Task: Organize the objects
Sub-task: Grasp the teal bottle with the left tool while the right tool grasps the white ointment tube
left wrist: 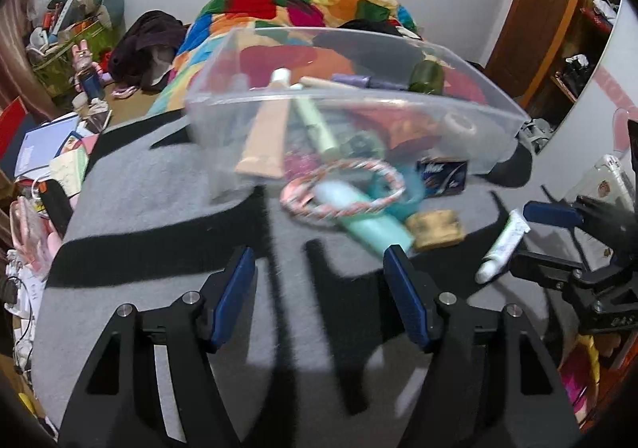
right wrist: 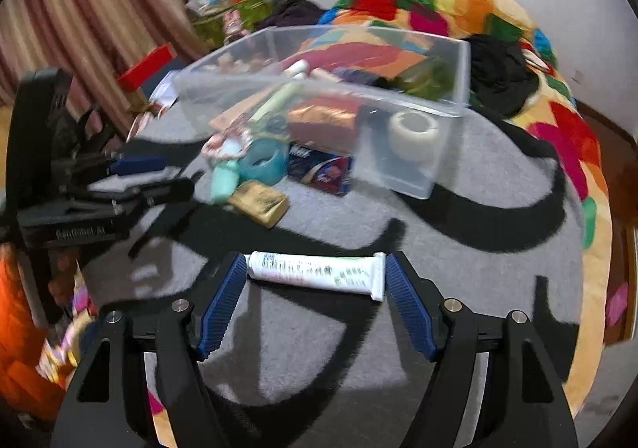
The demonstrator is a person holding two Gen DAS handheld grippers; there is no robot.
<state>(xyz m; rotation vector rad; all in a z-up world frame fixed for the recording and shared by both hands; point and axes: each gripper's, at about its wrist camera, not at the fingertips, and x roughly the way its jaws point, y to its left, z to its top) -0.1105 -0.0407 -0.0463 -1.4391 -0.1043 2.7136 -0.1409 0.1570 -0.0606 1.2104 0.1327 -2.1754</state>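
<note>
My right gripper (right wrist: 316,265) is shut on a white tube (right wrist: 315,274) that lies crosswise, its two ends pressed against the blue pads. The left wrist view shows that tube (left wrist: 503,244) held in the right gripper (left wrist: 532,240) at the far right. My left gripper (left wrist: 319,276) is open over the grey and black blanket (left wrist: 159,200), nothing between its fingers. Ahead stands a clear plastic bin (left wrist: 359,97) holding tubes, a tape roll (right wrist: 414,133) and a brown packet (right wrist: 323,121). In front of it lie a pink ring (left wrist: 343,188), a mint bottle (left wrist: 367,216), a gold block (left wrist: 436,234) and a blue pack (left wrist: 442,174).
A patchwork quilt (left wrist: 303,1) is heaped behind the bin with dark clothes on it. Books, toys and bags crowd the floor at the left (left wrist: 60,49). A striped curtain (right wrist: 79,9) hangs at the left, and a wooden door (left wrist: 534,17) stands at the right.
</note>
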